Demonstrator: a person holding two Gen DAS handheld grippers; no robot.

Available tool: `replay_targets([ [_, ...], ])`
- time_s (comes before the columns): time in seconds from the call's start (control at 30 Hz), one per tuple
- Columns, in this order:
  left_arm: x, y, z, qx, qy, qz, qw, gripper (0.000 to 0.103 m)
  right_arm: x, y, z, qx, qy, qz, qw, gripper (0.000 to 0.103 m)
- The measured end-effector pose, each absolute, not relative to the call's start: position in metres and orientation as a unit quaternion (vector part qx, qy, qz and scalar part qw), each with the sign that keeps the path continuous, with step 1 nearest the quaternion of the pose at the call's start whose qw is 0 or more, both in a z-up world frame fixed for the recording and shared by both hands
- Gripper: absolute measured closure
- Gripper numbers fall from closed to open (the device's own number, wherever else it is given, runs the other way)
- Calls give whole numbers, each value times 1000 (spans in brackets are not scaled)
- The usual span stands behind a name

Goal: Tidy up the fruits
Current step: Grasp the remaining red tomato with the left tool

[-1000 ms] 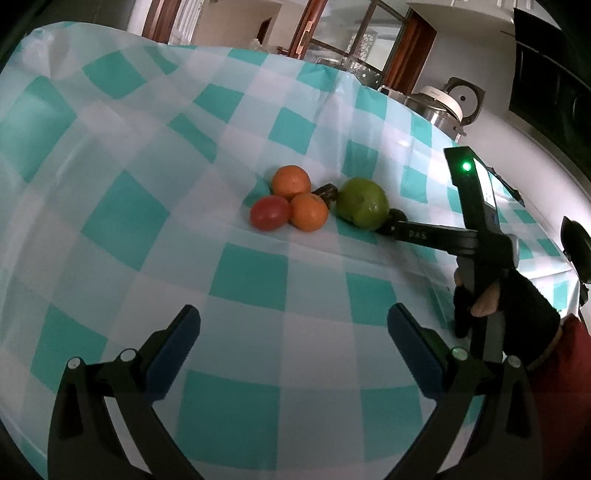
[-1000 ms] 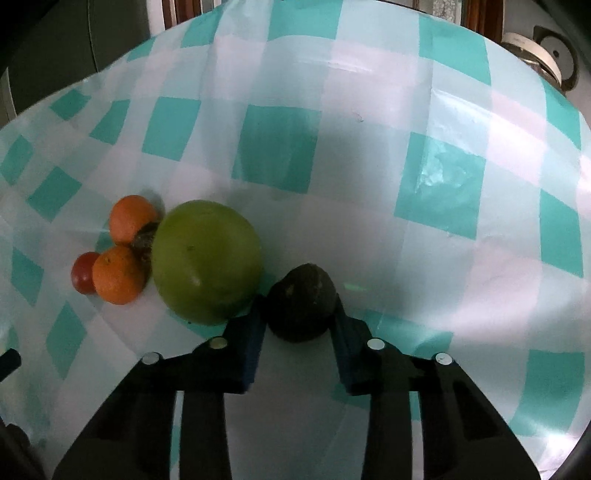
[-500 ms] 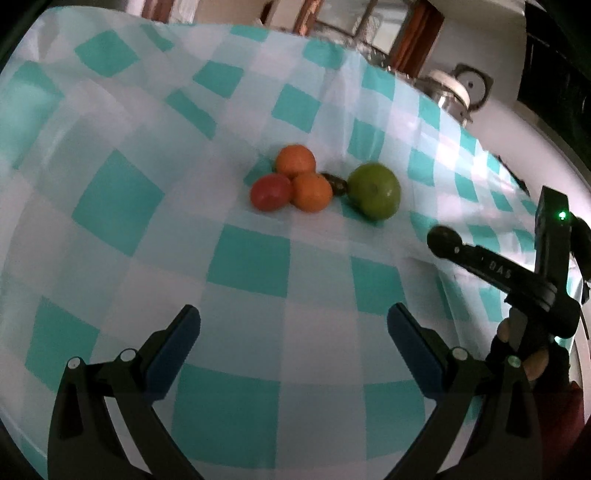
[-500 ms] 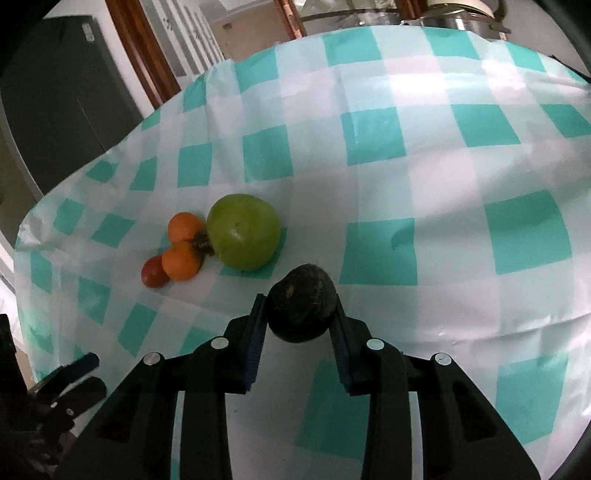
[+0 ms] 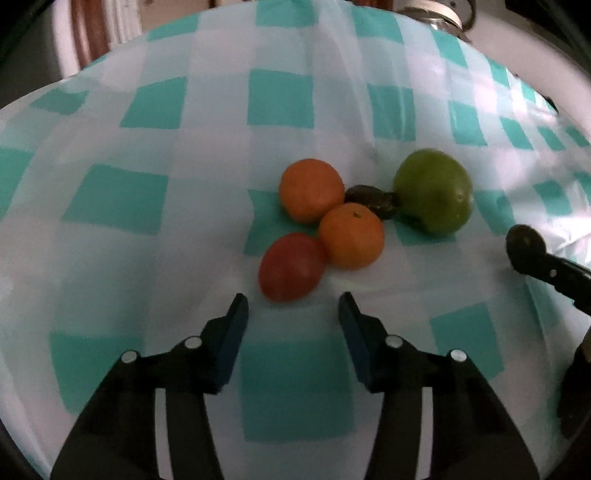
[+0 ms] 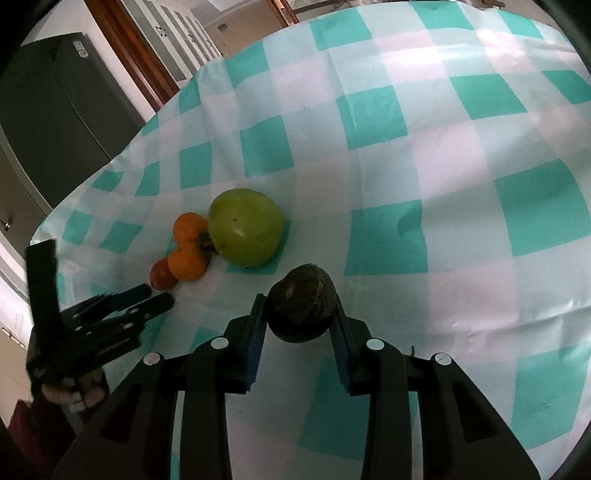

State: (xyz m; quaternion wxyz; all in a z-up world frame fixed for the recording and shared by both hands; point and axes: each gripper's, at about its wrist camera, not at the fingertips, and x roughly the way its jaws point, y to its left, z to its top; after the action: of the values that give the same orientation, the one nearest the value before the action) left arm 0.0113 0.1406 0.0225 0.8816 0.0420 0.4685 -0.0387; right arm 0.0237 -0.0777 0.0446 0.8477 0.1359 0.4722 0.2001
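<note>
A cluster of fruit lies on the checked tablecloth (image 5: 147, 155): a red fruit (image 5: 291, 266), two oranges (image 5: 351, 235) (image 5: 311, 189), a small dark fruit (image 5: 373, 201) and a large green fruit (image 5: 434, 191). My left gripper (image 5: 293, 308) is open, its tips just short of the red fruit. My right gripper (image 6: 299, 308) is shut on a dark round fruit (image 6: 301, 308) and holds it above the cloth, right of the green fruit (image 6: 244, 232). The cluster shows in the right wrist view, with the oranges (image 6: 186, 260) left of the green fruit.
A rice cooker (image 5: 432, 16) stands beyond the table's far edge. A dark fridge (image 6: 55, 122) and wooden door frames stand past the table's left side in the right wrist view. The cloth has a crease (image 6: 406, 221) to the right.
My left gripper has moved forward up to the red fruit and its jaws have narrowed. My right gripper has lifted the dark fruit away from the green fruit and drawn back.
</note>
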Motion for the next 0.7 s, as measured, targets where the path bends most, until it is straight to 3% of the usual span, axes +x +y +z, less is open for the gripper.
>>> replay_targets([
  [0.53,39,149,22,69,467,-97,876,46,24,-76,46,131,476,197,847,69],
  [0.6,46,150,22,70,468,-103,875,50,23,-76,46,131,476,197,847,69],
  [0.7,43,149,23,65,466,-114,875,67,23,-77,46,134,476,197,847,69],
])
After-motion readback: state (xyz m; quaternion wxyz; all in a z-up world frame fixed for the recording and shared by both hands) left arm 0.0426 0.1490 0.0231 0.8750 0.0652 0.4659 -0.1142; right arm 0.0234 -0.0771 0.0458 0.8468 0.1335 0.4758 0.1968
